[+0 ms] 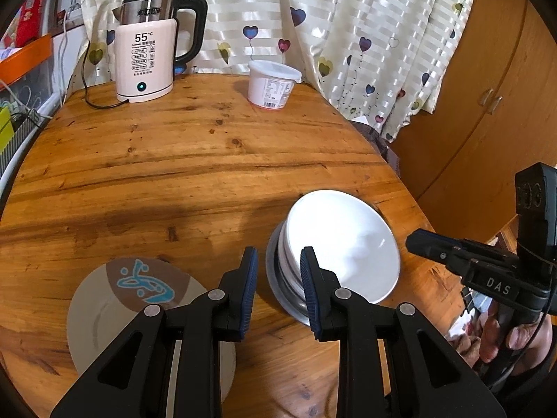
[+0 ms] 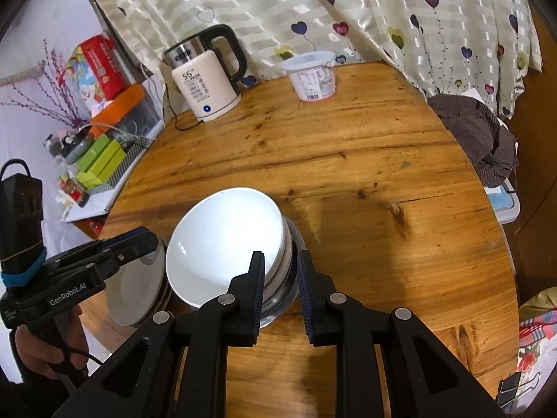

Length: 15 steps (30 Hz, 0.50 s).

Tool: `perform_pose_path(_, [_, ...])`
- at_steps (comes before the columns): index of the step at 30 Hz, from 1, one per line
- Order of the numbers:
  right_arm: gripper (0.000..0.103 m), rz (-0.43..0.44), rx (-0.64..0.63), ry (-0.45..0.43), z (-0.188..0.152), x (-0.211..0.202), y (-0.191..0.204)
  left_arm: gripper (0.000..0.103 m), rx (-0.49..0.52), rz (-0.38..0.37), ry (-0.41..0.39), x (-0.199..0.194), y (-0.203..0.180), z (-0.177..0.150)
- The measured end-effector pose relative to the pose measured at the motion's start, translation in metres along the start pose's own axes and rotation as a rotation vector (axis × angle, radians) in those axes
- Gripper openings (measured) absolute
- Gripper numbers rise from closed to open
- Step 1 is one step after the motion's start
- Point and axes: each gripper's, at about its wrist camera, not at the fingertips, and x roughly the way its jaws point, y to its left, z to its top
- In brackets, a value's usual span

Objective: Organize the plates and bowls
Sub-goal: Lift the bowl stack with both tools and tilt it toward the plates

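Round wooden counter (image 1: 209,174) took up most of both views, w/ a heart-print curtain (image 1: 313,17) hanging behind its far edge. Electric kettle (image 1: 146,59) stood at the far left on its base, cord trailing off the edge. Nearer me, front left, lay a grey plate (image 1: 90,313) w/ a blue motif, flat on the wood and partly under my left claw's arms. Just right of it sat a stack of white bowls (image 1: 348,244) nested in a metal bowl (image 1: 278,289), close to the plate but apart from it. White lidded tub (image 1: 271,83) stood far back, right of the kettle, well apart from the dishes. My left claw (image 1: 278,254) hung above the gap btwn plate and bowls, fingers spread, nothing btwn them. My right claw (image 2: 278,256) hung at the stack's right side, fingers only slightly apart, the stack's wall visible through the gap, pads not pinching anything as far as I could see.
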Motion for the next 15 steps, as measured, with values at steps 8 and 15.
perform_pose_path(8, [0.023,0.031,0.036,0.004,-0.001,-0.002,-0.009,0.026,-0.024,0.002,0.013,0.002,0.012,-0.002])
perform_pose_path(15, [0.023,0.053,0.084,0.028,-0.005,0.004,-0.022,0.026,-0.062,-0.017,0.055,0.014,0.026,-0.003])
